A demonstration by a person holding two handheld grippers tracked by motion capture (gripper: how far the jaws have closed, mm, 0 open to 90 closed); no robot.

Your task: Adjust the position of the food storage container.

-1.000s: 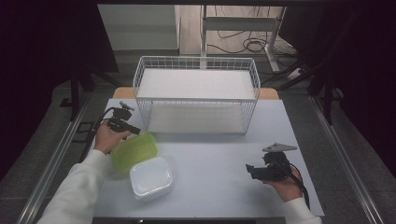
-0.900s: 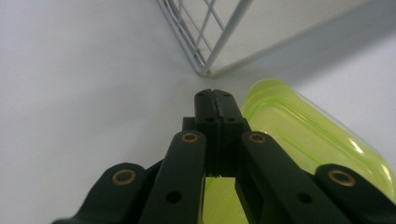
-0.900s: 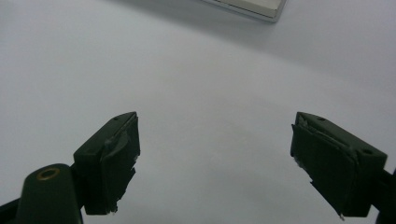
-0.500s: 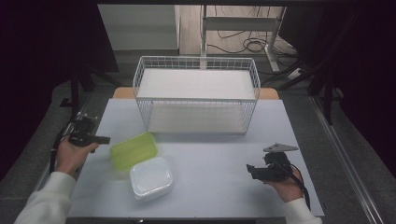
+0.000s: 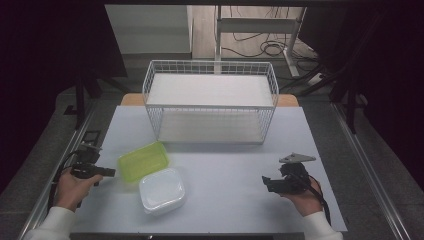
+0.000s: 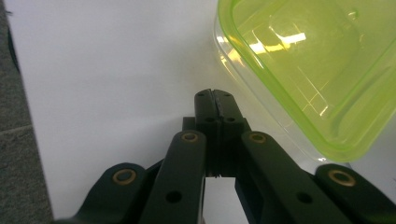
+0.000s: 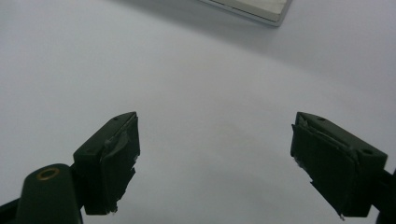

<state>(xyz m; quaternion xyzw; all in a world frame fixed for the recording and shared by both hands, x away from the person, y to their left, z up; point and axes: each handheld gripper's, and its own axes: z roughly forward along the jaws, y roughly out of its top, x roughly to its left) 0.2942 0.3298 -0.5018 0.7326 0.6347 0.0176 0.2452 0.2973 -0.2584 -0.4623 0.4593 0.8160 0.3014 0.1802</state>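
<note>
A lime-green translucent container (image 5: 143,160) lies on the white table, touching a white container (image 5: 161,190) in front of it. My left gripper (image 5: 109,172) sits just left of the green one, its tip pointing at it. In the left gripper view the jaws (image 6: 215,95) are pressed together with nothing between them, and the green container's (image 6: 317,70) rim is a short way to their right. My right gripper (image 5: 267,182) rests at the near right of the table. Its jaws (image 7: 215,140) stand wide apart over bare table.
A white wire basket (image 5: 210,100) with a shelf stands at the back middle of the table; its base corner (image 7: 252,9) shows far off in the right gripper view. The table's left edge and a metal rail (image 5: 50,200) run close beside my left hand.
My left hand has drawn back from the far side of the green container to the left and toward the near edge. The containers and the right hand have stayed put.
</note>
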